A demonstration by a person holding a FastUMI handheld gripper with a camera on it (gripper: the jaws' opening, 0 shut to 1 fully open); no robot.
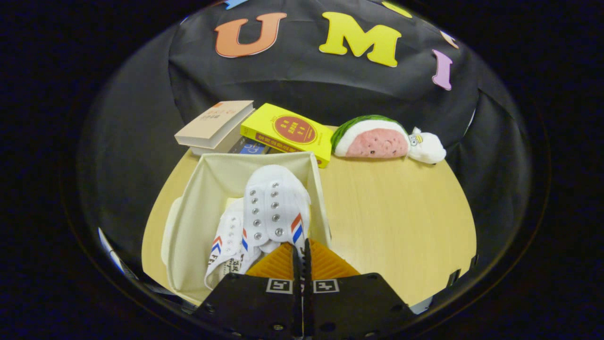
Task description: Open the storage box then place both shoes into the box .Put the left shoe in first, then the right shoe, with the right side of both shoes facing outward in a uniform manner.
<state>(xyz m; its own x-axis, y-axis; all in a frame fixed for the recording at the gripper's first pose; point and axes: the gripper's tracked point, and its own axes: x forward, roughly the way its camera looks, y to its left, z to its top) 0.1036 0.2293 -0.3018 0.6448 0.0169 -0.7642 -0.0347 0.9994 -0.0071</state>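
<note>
Gripper: the gripper (302, 248) has its orange ribbed fingers (276, 264) pressed together, nothing visibly caught between them, tips just over the near edge of the box.
Box: open, the box (198, 198) sits on the table (391, 212), a soft cream fabric bin with straight walls and a pale lining.
Shoes: two in there! The right-hand shoe (276, 208) stands highest, toe pointing away from the gripper and heel end just ahead of the fingertips. The second shoe (226, 245) lies lower, beside it on its left and touching it.
Key relation: both shoes run lengthwise straight away from the fingers, and the taller one's heel meets the tips, though real contact I can't confirm.
Materials: white canvas, rows of metal eyelets, red and blue chevron stripes on the sides, so soft and easy to crumple.
Orientation: which is left, which is right, and which side faces out is too hard to call from this angle.
Stage: looks like the finish, both shoes in the box.
Beyond the box: stacked books (264, 130), a glossy yellow one on top, and a plush watermelon (373, 137) with a small white toy (427, 146).
</note>
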